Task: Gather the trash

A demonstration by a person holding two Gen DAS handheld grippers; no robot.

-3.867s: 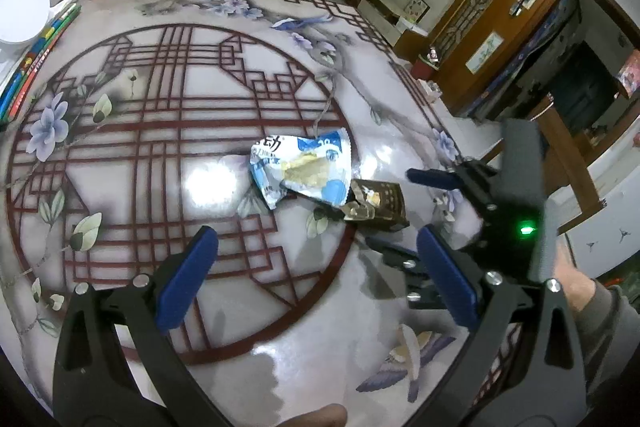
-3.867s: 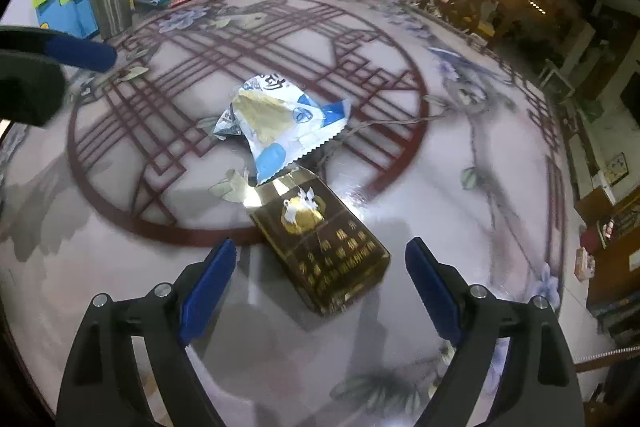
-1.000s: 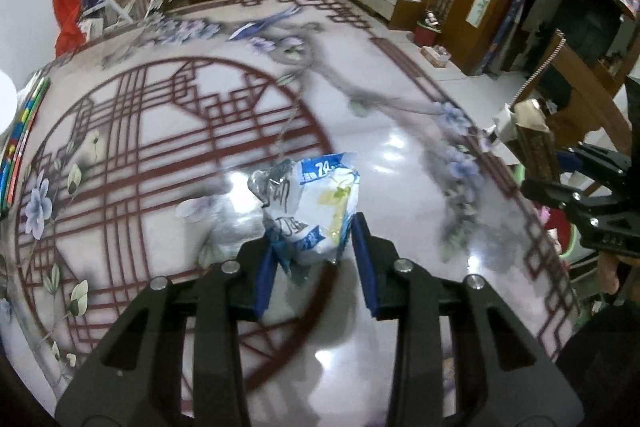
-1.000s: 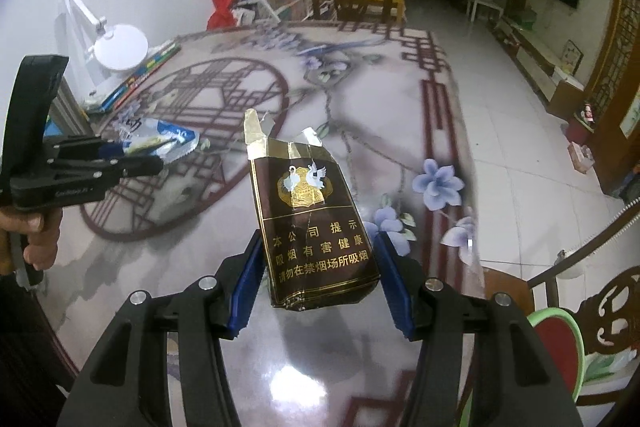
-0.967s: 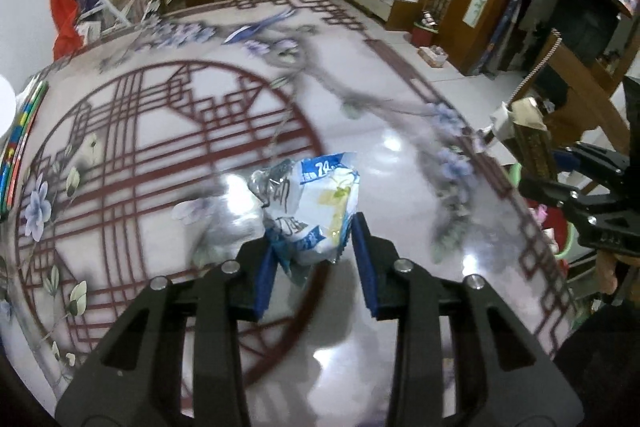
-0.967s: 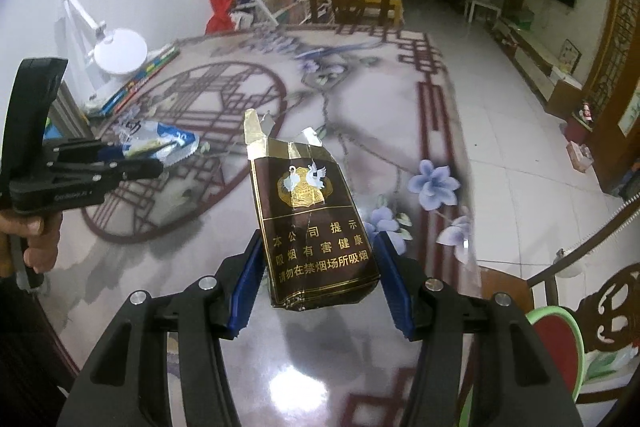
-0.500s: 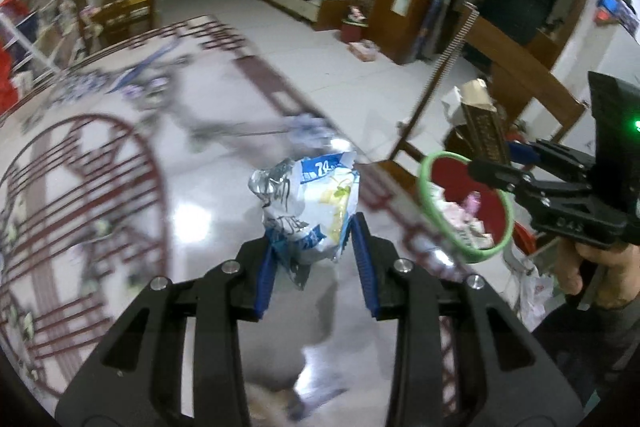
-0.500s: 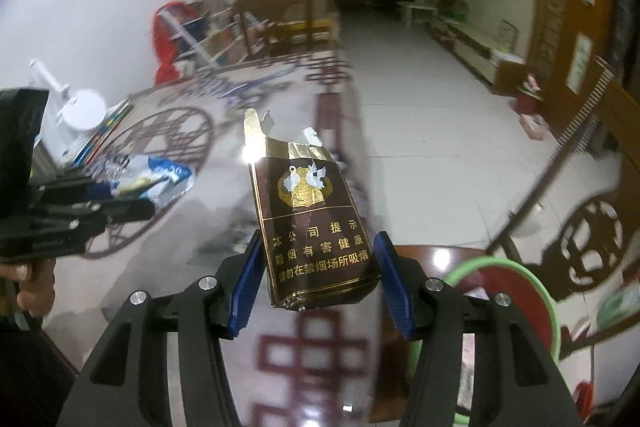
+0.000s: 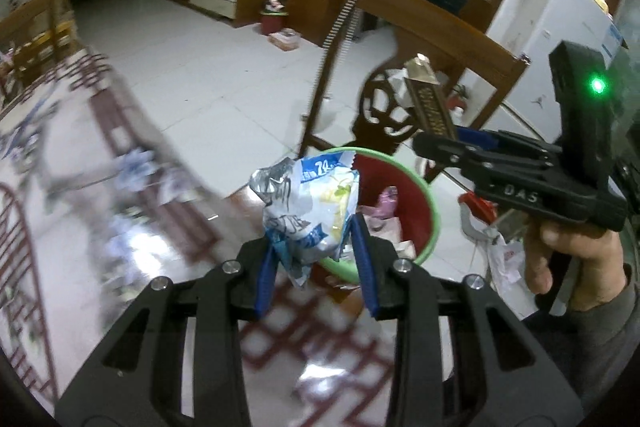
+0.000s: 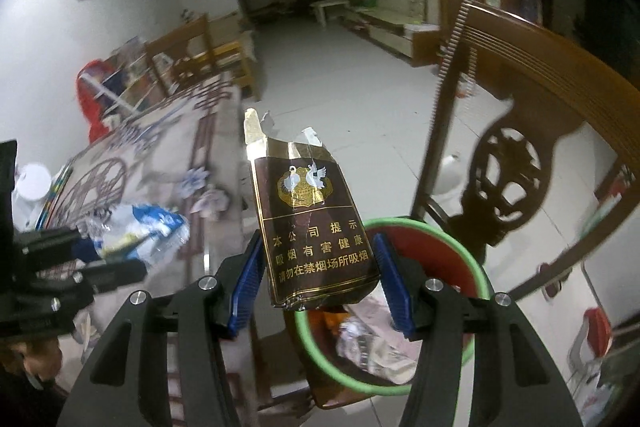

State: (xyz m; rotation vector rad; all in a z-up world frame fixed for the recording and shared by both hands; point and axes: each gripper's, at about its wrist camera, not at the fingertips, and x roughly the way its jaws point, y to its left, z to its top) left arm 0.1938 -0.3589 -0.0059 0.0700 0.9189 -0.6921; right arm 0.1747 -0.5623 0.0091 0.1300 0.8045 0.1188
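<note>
Both grippers have been carried off the patterned table toward a green-rimmed bin. A crumpled snack wrapper is clamped in the left gripper above the bin, and a torn cigarette pack is clamped in the right gripper over it.

The brown cigarette pack carries gold print: "本公司提示", "吸烟有害健康", "请勿在禁烟场所吸烟". The crumpled blue-and-white wrapper shows "24" near its top edge. The right gripper has "DAS" on its black body.
</note>
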